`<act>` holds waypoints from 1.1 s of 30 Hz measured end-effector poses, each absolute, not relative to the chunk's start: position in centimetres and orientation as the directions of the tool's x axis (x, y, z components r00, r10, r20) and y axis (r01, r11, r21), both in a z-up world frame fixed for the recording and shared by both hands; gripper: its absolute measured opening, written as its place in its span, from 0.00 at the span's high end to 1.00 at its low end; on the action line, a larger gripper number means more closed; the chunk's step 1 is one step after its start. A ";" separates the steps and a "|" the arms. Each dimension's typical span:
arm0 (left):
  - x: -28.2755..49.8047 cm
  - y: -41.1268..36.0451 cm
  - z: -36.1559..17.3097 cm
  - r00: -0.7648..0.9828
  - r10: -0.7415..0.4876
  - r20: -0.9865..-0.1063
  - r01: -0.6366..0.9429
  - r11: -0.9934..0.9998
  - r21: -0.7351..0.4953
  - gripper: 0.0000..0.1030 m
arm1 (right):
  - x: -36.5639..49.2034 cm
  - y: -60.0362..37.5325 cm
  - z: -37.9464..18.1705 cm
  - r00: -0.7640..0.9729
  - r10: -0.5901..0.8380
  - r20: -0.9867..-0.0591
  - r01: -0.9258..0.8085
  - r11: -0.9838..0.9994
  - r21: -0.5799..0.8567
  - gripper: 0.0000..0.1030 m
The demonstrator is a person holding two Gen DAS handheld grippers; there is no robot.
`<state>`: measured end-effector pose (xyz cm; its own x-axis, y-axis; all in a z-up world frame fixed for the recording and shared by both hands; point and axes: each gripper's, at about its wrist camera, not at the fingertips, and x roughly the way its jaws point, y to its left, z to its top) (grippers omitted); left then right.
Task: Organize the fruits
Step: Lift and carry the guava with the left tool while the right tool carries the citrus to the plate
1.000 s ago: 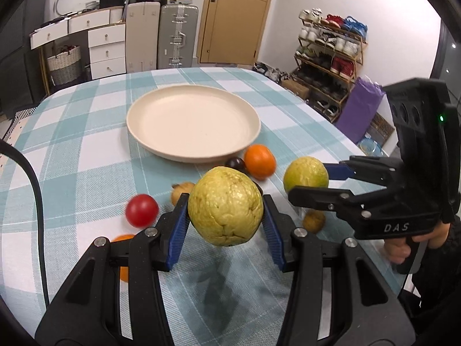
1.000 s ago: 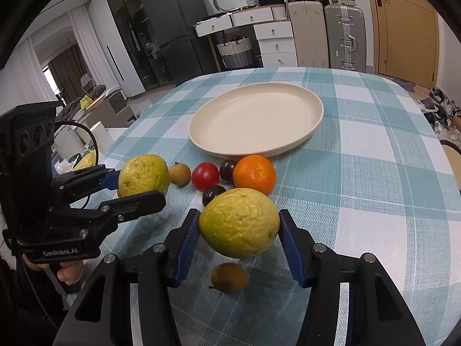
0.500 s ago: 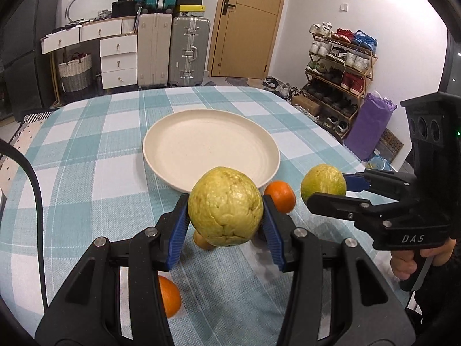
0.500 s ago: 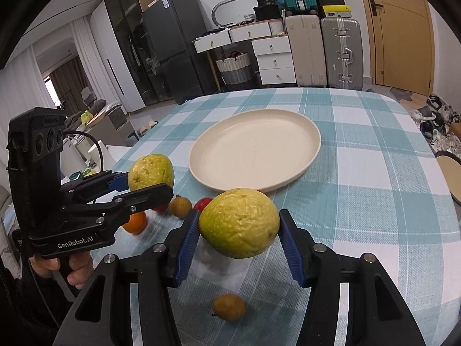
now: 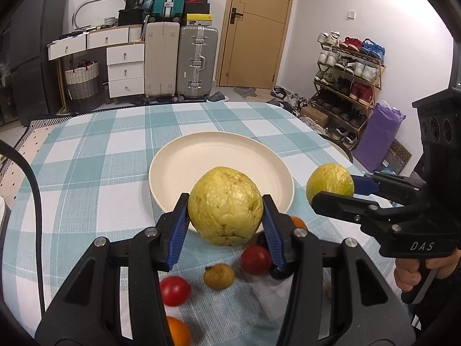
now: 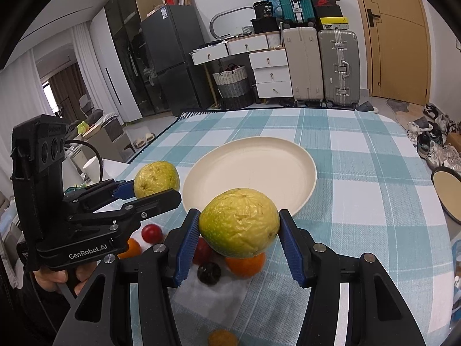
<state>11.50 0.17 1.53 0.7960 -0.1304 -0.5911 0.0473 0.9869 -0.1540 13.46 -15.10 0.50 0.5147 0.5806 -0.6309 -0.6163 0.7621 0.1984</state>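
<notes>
We have lifted both guavas off the cloth; left gripper [image 5: 225, 222] clamps its guava [image 5: 225, 205], right gripper [image 6: 239, 240] its guava [image 6: 239, 222]; the plate [image 6: 299, 199] now lies just ahead; placing comes next.

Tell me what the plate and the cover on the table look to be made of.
Plate: matte cream, no shine or pattern; probably plastic or unglazed ceramic, the look leaves it open.
Table cover: woven cloth, most likely; a fine weave texture shows in the teal and white checks.
</notes>
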 end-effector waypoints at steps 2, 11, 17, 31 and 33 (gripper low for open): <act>12.3 0.2 1.6 0.797 -0.122 -0.592 0.040 0.988 -0.150 0.56 | 14.0 -15.1 0.6 0.521 0.575 -0.631 -0.612 0.767 0.194 0.46; 15.4 0.7 1.2 0.796 -0.101 -0.597 0.020 0.990 -0.141 0.56 | 16.9 -15.1 0.0 0.535 0.545 -0.646 -0.576 0.794 0.193 0.46; 17.2 1.2 0.1 0.780 -0.086 -0.620 0.004 0.991 -0.133 0.56 | 18.5 -14.3 -1.0 0.539 0.517 -0.665 -0.564 0.808 0.171 0.46; 18.9 1.7 -1.4 0.713 -0.069 -0.698 -0.044 0.989 -0.143 0.56 | 19.9 -13.6 -2.0 0.531 0.499 -0.685 -0.564 0.811 0.153 0.46; 19.0 1.5 -1.6 0.707 -0.054 -0.705 -0.048 0.991 -0.123 0.55 | 20.1 -13.4 -2.2 0.528 0.494 -0.691 -0.566 0.811 0.148 0.46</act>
<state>19.00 1.54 -1.55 0.7070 -0.0535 -0.7051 -0.0476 0.9913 -0.1230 20.07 -13.42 -2.21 0.5279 0.4944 -0.6906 -0.5661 0.8110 0.1478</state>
